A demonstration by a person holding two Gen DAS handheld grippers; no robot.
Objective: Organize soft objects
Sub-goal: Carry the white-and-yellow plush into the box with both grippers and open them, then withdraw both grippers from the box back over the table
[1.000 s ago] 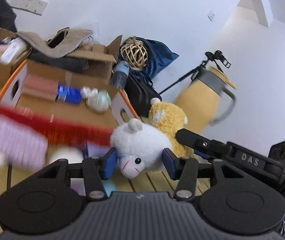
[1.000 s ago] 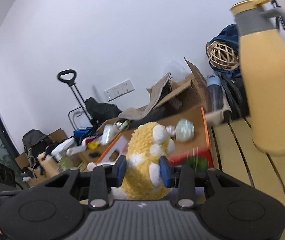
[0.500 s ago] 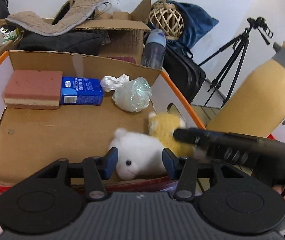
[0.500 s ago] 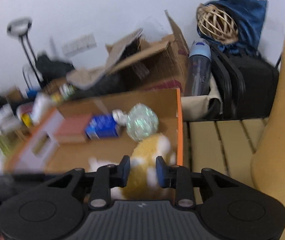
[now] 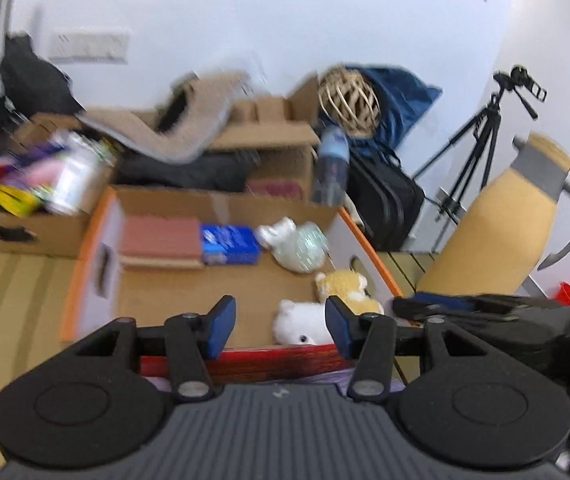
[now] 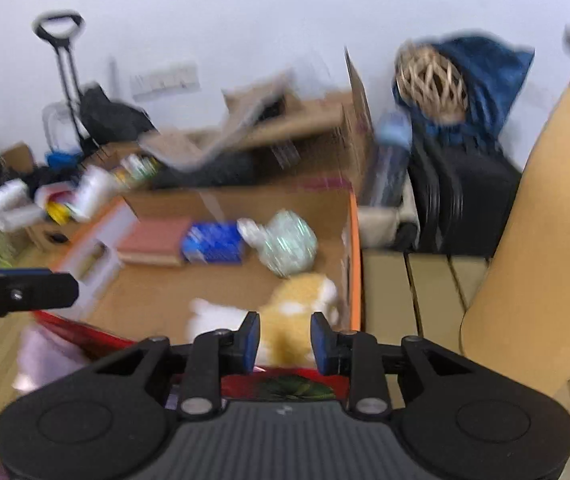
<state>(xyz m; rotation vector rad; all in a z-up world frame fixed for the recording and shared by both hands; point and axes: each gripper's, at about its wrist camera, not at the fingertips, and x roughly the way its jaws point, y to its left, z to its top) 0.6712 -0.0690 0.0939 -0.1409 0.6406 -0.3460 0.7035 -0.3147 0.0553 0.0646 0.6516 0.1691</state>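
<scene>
A white plush toy and a yellow plush toy lie in the near right corner of the orange-edged cardboard box. My left gripper is open and empty, pulled back above the box's near side. My right gripper is open and empty, just behind the yellow plush; the white plush lies to its left. The left gripper's finger shows at the left of the right wrist view. The right gripper's fingers show right of the box in the left wrist view.
The box also holds a pink sponge, a blue packet and a crumpled clear plastic ball. A tall yellow jug stands to the right. A red brush lies at the near side. Cluttered boxes, bags and a tripod stand behind.
Both grippers have let go of their plush toys, which now lie in the box. Both have opened and drawn back and up from the box.
</scene>
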